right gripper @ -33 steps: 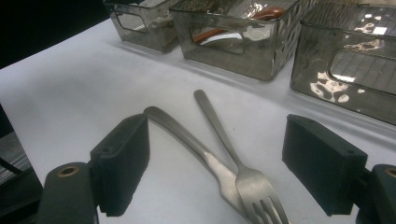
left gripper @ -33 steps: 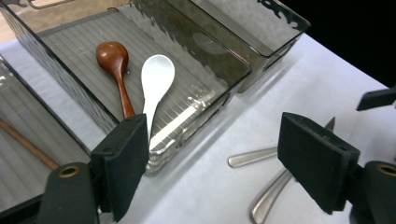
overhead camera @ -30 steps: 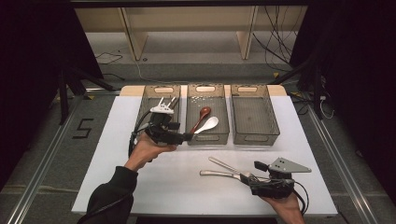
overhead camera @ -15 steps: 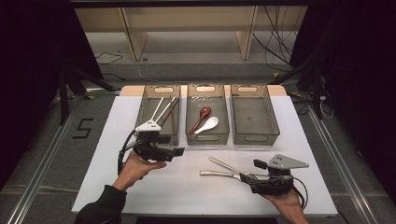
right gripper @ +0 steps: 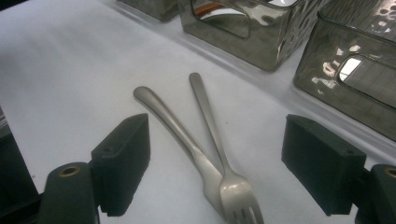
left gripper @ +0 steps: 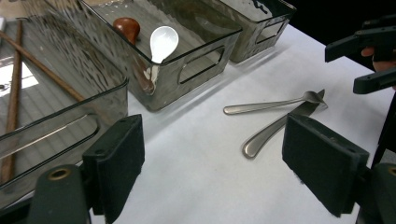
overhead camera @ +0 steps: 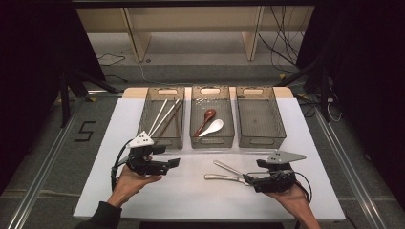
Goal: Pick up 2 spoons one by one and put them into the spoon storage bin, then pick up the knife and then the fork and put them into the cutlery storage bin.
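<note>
The right hand-held gripper [right gripper: 215,172] spreads its jaws around the crossed forks [right gripper: 205,154], apparently to grasp one. The left hand-held gripper [left gripper: 215,172] hangs apart, empty, beside the bins

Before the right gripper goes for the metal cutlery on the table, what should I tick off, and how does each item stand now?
1. Right gripper open: ok, its fingers stand wide apart.
2. Two metal utensils between those fingers: ok in the right gripper view.
3. Utensils separate for a single pick: not ok, the fork lies across the other piece.
4. Left gripper empty and apart from the utensils: ok.
5. Right bin free to receive: ok, nothing visible inside.
6. Middle bin holds the two spoons: ok.
</note>
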A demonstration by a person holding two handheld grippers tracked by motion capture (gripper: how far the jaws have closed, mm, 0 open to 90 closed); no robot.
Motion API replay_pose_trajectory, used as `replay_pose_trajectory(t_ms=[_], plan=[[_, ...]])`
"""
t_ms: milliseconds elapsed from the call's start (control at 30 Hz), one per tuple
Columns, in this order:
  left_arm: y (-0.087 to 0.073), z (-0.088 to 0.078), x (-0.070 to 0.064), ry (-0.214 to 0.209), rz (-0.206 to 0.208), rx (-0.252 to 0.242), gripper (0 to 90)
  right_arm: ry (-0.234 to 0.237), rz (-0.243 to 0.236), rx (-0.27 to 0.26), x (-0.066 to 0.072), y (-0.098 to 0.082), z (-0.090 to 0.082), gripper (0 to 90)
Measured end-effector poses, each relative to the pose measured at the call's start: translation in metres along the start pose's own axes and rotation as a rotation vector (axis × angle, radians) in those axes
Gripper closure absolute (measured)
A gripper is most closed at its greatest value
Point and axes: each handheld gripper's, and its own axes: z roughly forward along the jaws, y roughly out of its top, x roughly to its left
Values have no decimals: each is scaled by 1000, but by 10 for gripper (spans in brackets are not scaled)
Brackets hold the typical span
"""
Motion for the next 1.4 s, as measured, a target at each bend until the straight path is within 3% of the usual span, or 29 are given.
replay_pose_trajectory(t_ms=[133, 400, 967, 1400], plan=[[-7, -5, 0, 27, 14, -6, 207, 3, -8, 34, -1, 4, 3, 247], [-22, -12, 4, 28, -8, -30, 192, -2, -32, 97, -3, 12, 11, 257], [-37, -15, 6, 38, -18, -4, 171, 14, -50, 201, -8, 16, 23, 285], [-41, -14, 2, 39, 3, -19, 169, 44, -92, 292, -10, 23, 33, 411]])
